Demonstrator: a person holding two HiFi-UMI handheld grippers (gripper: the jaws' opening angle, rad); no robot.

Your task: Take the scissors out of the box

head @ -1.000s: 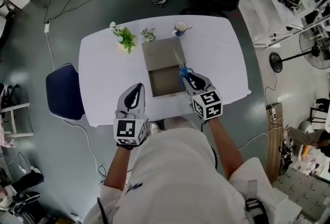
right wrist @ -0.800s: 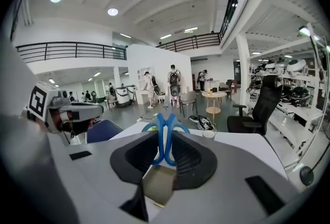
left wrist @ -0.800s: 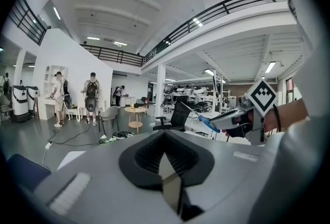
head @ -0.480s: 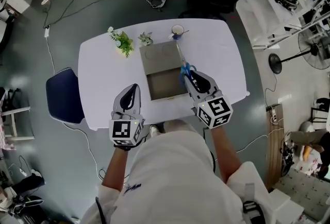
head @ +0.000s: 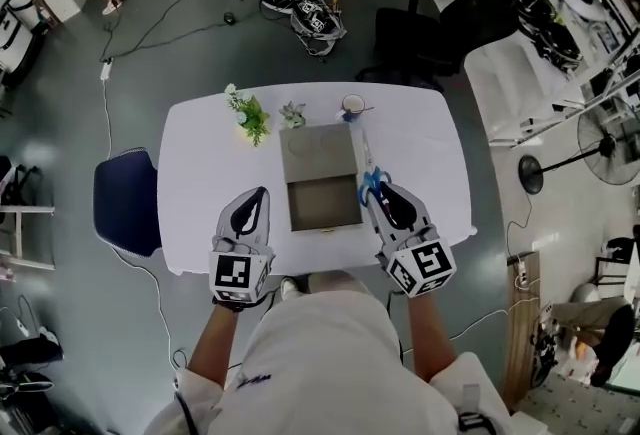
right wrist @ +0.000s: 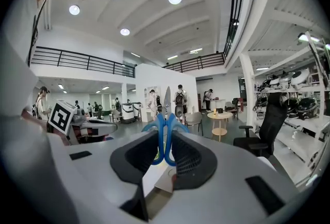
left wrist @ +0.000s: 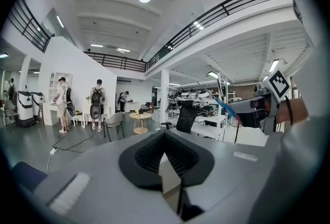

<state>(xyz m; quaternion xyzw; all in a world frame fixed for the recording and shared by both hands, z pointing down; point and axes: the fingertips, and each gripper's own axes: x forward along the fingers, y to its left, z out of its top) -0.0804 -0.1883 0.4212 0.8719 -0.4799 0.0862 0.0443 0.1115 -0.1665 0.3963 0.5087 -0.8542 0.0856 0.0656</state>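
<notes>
Your right gripper pinches the scissors' handles.
Blades point away from you along the jaws, beside the box; left gripper jaws pressed together.

The table lay bare on the left and on the right of the open box, so both sides gave free passage. Along the far edge, two small plants and a cup stood in the way.

Blue-handled scissors, blades closed, beside open grey box
</notes>
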